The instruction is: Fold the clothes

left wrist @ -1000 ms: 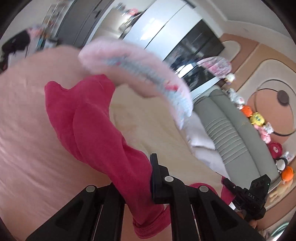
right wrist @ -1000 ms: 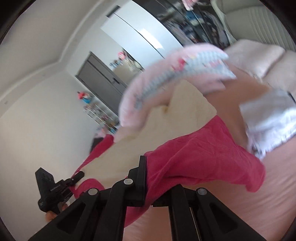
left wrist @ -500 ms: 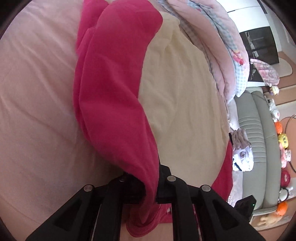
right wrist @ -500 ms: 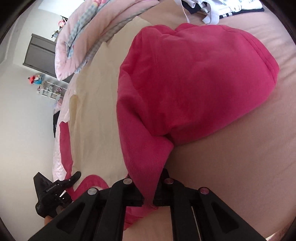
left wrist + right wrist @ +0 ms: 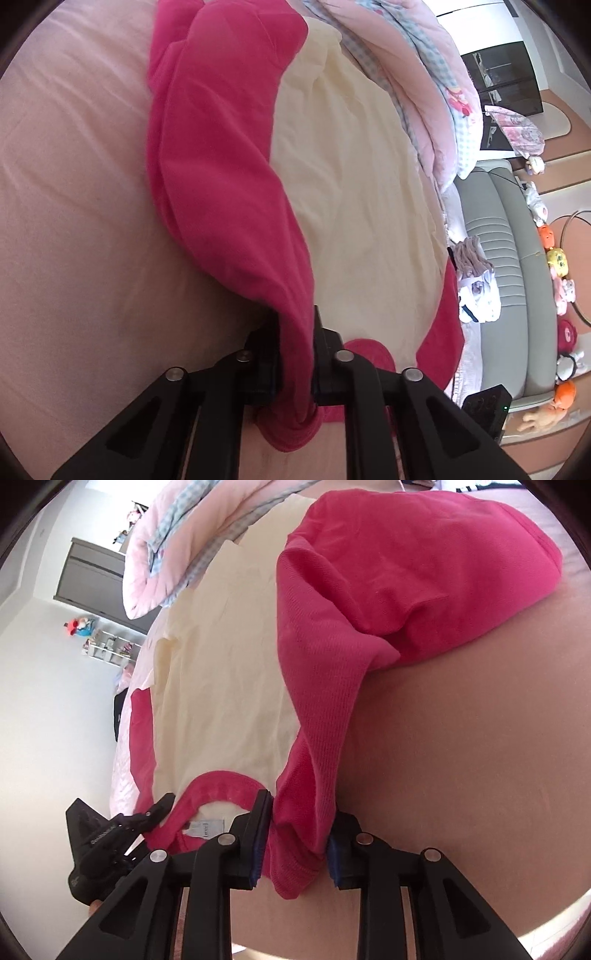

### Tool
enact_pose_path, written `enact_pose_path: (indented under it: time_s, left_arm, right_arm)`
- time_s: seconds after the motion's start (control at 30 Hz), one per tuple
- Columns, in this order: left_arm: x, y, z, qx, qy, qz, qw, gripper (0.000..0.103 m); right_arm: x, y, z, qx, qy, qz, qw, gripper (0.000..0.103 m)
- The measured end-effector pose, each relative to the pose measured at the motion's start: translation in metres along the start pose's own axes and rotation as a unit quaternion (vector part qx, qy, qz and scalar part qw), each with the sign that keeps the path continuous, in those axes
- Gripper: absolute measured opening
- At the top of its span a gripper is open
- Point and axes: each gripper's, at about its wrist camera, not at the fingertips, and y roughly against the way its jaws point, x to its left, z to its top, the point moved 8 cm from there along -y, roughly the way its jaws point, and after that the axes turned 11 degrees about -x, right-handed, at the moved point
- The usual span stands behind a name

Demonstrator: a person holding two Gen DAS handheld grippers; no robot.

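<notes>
A cream top [image 5: 351, 203] with pink sleeves lies spread on the pink bed sheet [image 5: 74, 221]. My left gripper [image 5: 293, 321] is closing tight on one pink sleeve [image 5: 221, 166], which is folded across the sheet and the cream body. In the right wrist view the other pink sleeve [image 5: 369, 590] lies folded over the cream body [image 5: 221, 683]. Its cuff sits loose between the opening jaws of my right gripper [image 5: 301, 812]. The pink collar [image 5: 221, 779] with its label lies just left of that gripper. My left gripper [image 5: 110, 834] shows beyond the collar.
A rolled pink quilt [image 5: 424, 74] with checked lining borders the top's far side. Past the bed stands a grey sofa [image 5: 509, 258] with plush toys [image 5: 554, 258], and a small pile of white clothes [image 5: 476, 291]. A dark cabinet [image 5: 92, 576] stands against the wall.
Both grippers came down from the air to the bed, laying the pink sleeves over the top. The right jaws have parted around the cuff; the left still pinches its sleeve.
</notes>
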Motion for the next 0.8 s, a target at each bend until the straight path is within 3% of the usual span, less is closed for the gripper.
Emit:
enact_pose_path:
  time_s: [0.03, 0.07, 0.2, 0.37, 0.5, 0.6, 0.7, 0.8]
  left_arm:
    - [-0.005, 0.001, 0.001, -0.007, -0.008, 0.011, 0.9999, 0.006]
    - [-0.01, 0.002, 0.001, -0.014, -0.016, 0.021, 0.9996, 0.006]
    - [-0.041, 0.025, -0.001, -0.04, -0.054, 0.018, 0.9976, 0.005]
    - [-0.059, 0.05, -0.02, -0.037, -0.081, 0.007, 0.996, 0.005]
    - [-0.044, 0.042, -0.048, -0.016, -0.077, 0.017, 0.9968, 0.005]
    - [-0.031, 0.024, -0.066, 0.009, -0.062, 0.033, 0.9975, 0.005]
    - [-0.032, 0.027, -0.067, 0.0, -0.071, 0.03, 0.997, 0.006]
    - [-0.031, 0.03, -0.067, 0.011, -0.067, 0.026, 0.9973, 0.009]
  right_arm:
    - [0.001, 0.002, 0.004, 0.0, -0.007, 0.008, 1.0, 0.008]
    - [0.003, 0.005, 0.009, -0.003, -0.011, 0.015, 1.0, 0.006]
    - [0.012, 0.039, 0.026, -0.033, 0.003, 0.026, 0.999, 0.005]
    - [0.017, 0.074, 0.027, -0.042, 0.032, 0.033, 0.998, 0.005]
    - [-0.013, 0.069, 0.006, -0.017, 0.007, 0.021, 1.0, 0.005]
    - [-0.05, 0.047, -0.023, 0.019, 0.01, -0.023, 1.0, 0.004]
    - [-0.054, 0.053, -0.023, 0.017, -0.006, -0.007, 1.0, 0.003]
    - [-0.05, 0.056, -0.023, 0.021, 0.042, -0.023, 0.999, 0.005]
